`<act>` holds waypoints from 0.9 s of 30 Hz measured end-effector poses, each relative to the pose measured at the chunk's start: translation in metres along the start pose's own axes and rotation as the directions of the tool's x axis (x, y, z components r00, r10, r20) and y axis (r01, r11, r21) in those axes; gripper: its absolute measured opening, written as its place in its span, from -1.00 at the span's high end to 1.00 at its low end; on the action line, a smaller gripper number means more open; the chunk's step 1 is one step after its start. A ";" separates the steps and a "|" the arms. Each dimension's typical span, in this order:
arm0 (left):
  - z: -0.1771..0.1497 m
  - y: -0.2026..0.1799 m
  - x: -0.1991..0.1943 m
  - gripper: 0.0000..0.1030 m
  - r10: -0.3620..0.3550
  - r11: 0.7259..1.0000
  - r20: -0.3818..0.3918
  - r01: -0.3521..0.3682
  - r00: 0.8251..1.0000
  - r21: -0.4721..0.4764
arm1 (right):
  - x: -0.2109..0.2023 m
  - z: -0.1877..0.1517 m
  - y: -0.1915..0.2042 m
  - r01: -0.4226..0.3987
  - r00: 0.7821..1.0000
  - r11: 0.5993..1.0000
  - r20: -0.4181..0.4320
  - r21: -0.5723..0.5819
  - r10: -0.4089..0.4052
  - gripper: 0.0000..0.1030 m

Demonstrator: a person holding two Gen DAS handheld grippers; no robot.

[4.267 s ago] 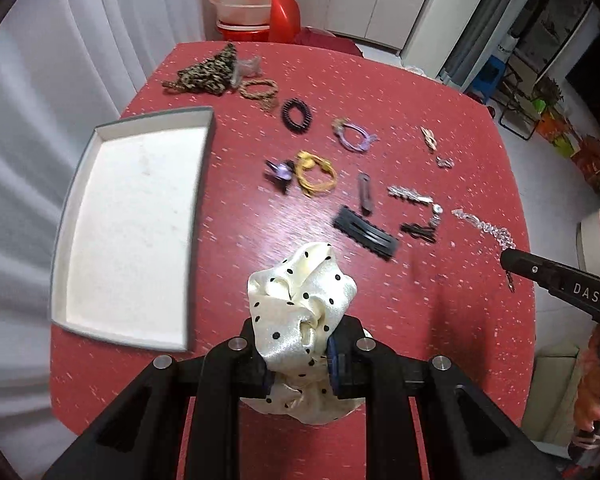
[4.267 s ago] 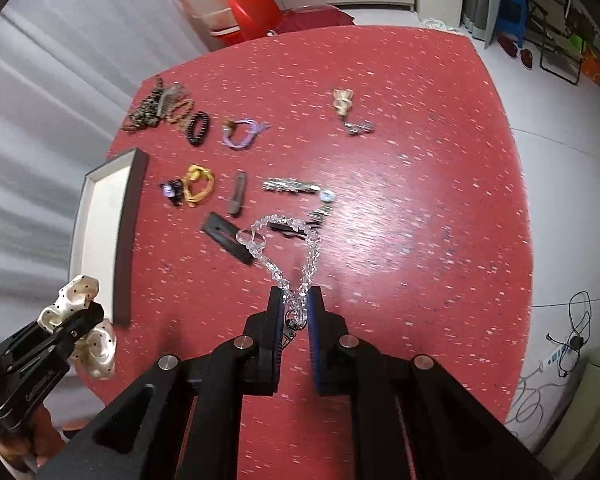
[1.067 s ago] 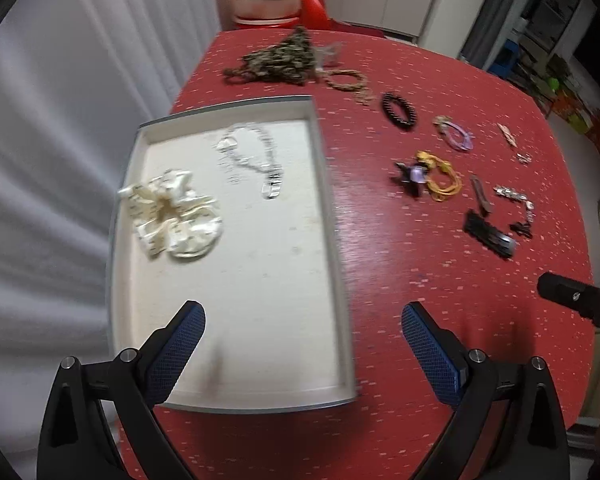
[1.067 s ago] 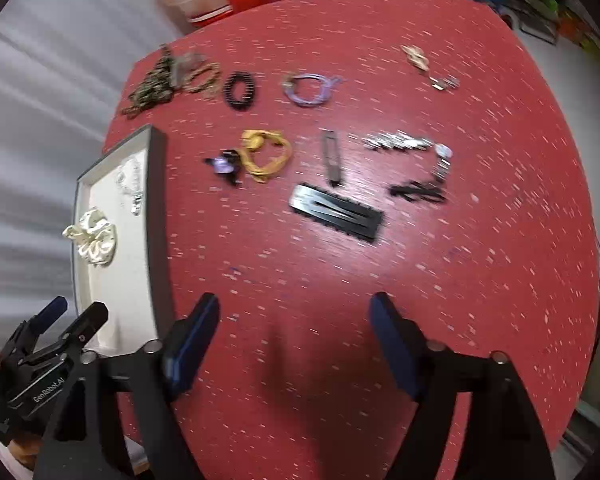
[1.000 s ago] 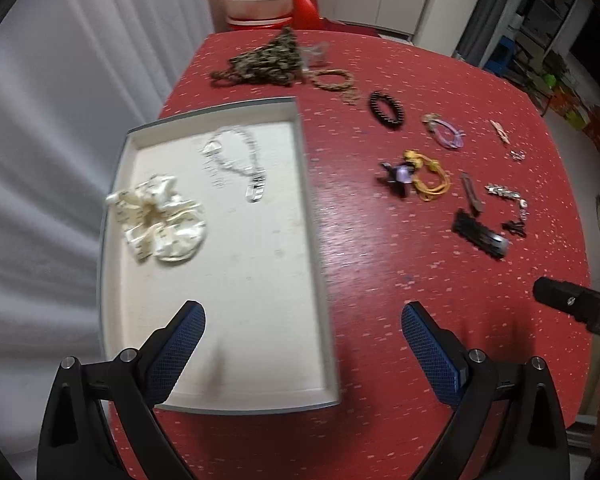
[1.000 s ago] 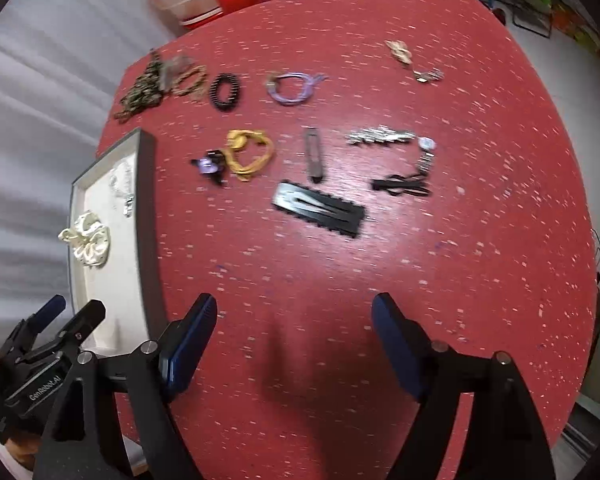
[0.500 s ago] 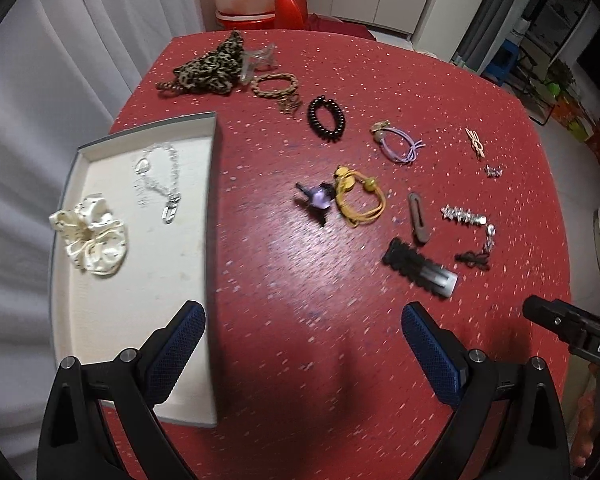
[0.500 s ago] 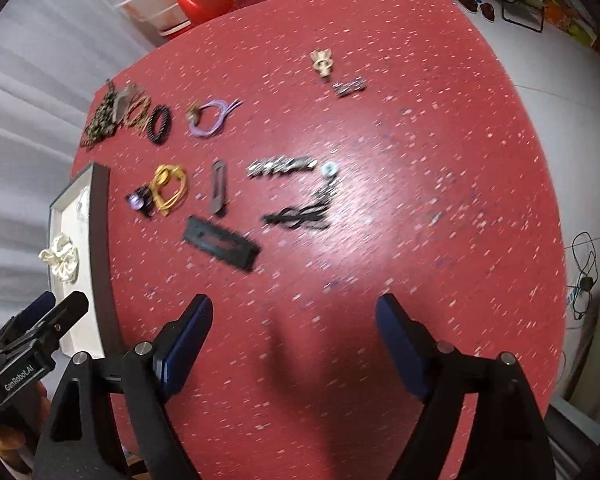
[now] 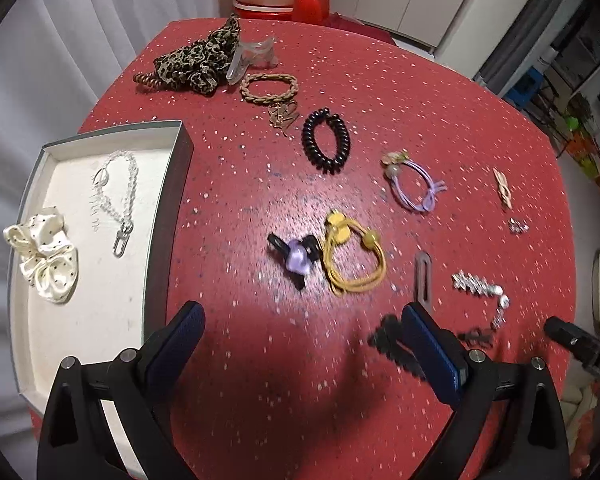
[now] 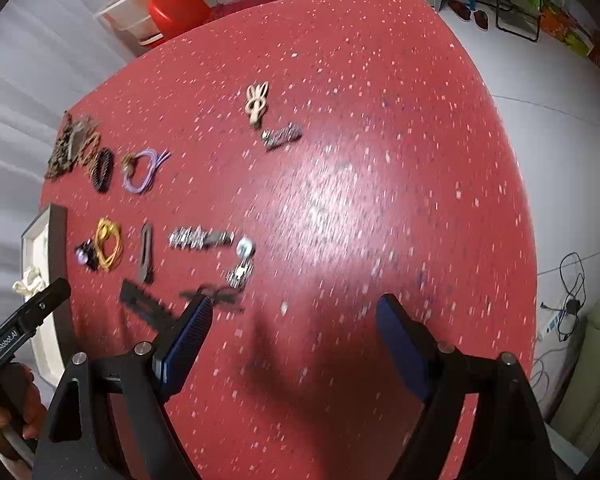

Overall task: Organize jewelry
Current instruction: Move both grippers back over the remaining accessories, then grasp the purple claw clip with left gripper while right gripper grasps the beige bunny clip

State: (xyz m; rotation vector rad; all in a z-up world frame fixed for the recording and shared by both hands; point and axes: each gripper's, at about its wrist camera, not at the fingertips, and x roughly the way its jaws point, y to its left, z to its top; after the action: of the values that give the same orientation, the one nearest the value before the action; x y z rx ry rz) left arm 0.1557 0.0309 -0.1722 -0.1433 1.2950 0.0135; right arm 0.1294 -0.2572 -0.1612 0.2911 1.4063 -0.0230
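Observation:
My left gripper (image 9: 302, 320) is open and empty over the red table (image 9: 380, 80), just right of the white tray (image 9: 168, 216). In the tray lie a cream dotted scrunchie (image 9: 44, 256) and a crystal bracelet (image 9: 116, 196). Ahead of it lie a purple-flower clip (image 9: 296, 258), a yellow hair tie (image 9: 352, 260) and a black coil tie (image 9: 326, 140). The left gripper's right finger partly hides a black comb clip (image 9: 392, 344). My right gripper (image 10: 292, 312) is open and empty, its left finger beside a small black clip (image 10: 216, 296) and a silver clip (image 10: 200, 238).
A leopard scrunchie (image 9: 200, 60), a braided bracelet (image 9: 268, 88), a purple tie (image 9: 414, 184), a brown barrette (image 9: 422, 276) and a beige clip (image 10: 256, 104) are scattered about. A plastic basin (image 10: 140, 4) stands past the far edge. Cables (image 10: 568, 300) lie on the floor to the right.
Both grippers have let go of the scrunchie and the bracelet, which now lie in the tray. Over the last second both have slid right, from the tray toward the loose pieces.

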 end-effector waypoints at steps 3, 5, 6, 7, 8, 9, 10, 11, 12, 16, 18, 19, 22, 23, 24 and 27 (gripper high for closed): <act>0.003 0.004 0.009 -0.93 0.003 1.000 0.004 -0.003 1.000 -0.016 | 0.004 0.014 0.003 0.007 1.000 1.000 0.019 -0.019 -0.007 -0.68; 0.005 0.006 0.014 -0.93 -0.004 1.000 0.006 0.004 1.000 -0.025 | 0.007 0.026 0.006 0.012 0.999 0.999 0.032 -0.038 -0.011 -0.68; 0.006 0.006 0.016 -0.92 -0.006 1.000 0.012 0.006 1.000 -0.025 | 0.009 0.033 0.008 0.016 0.999 0.999 0.040 -0.050 -0.014 -0.68; 0.007 0.005 0.019 -0.92 -0.006 1.000 0.018 0.007 1.000 -0.023 | 0.011 0.038 0.011 0.018 0.999 0.998 0.047 -0.059 -0.015 -0.68; 0.008 0.005 0.021 -0.92 -0.006 1.000 0.024 0.006 1.000 -0.021 | 0.013 0.043 0.013 0.019 0.999 0.997 0.052 -0.068 -0.015 -0.67; 0.009 0.005 0.023 -0.92 -0.005 1.000 0.029 0.006 1.000 -0.020 | 0.015 0.049 0.016 0.019 0.998 0.997 0.057 -0.078 -0.015 -0.68; 0.010 0.004 0.024 -0.91 -0.005 1.000 0.032 0.006 0.999 -0.021 | 0.018 0.055 0.019 0.023 0.998 0.996 0.063 -0.088 -0.017 -0.68; 0.011 0.005 0.027 -0.76 -0.006 1.000 0.036 0.007 0.999 -0.022 | 0.020 0.060 0.022 0.026 0.997 0.995 0.068 -0.099 -0.020 -0.68; 0.011 0.005 0.031 -0.70 -0.006 1.000 0.029 0.007 1.000 -0.022 | 0.024 0.066 0.025 0.029 0.997 0.994 0.074 -0.110 -0.021 -0.68; 0.014 0.013 0.043 -0.70 0.001 0.998 0.027 0.001 1.000 -0.069 | 0.038 0.084 0.034 0.043 0.996 0.990 0.085 -0.136 -0.031 -0.67; 0.015 0.017 0.046 -0.62 0.002 0.996 0.041 0.002 0.999 -0.091 | 0.045 0.090 0.036 0.051 0.995 0.988 0.087 -0.142 -0.039 -0.67; 0.016 0.018 0.048 -0.57 0.004 0.996 0.044 0.000 0.999 -0.091 | 0.046 0.092 0.035 0.054 0.995 0.988 0.089 -0.144 -0.042 -0.67; 0.018 0.020 0.053 -0.56 0.009 0.996 0.048 -0.005 0.999 -0.085 | 0.053 0.100 0.037 0.070 0.993 0.985 0.104 -0.156 -0.054 -0.67; 0.018 0.021 0.055 -0.56 0.009 0.996 0.048 -0.004 0.999 -0.084 | 0.056 0.102 0.038 0.073 0.993 0.984 0.106 -0.161 -0.056 -0.68; 0.019 0.021 0.057 -0.56 0.009 0.996 0.047 -0.005 0.999 -0.084 | 0.059 0.103 0.039 0.080 0.992 0.983 0.107 -0.166 -0.063 -0.67; 0.021 0.022 0.060 -0.52 0.014 0.997 0.060 -0.010 0.998 -0.073 | 0.066 0.108 0.041 0.092 0.992 0.981 0.104 -0.172 -0.075 -0.67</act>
State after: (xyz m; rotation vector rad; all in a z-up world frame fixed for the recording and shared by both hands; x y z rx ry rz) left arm 0.1906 0.0508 -0.2266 -0.1960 1.2350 0.0750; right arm 0.2531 -0.2301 -0.2035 0.0822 1.3138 0.0186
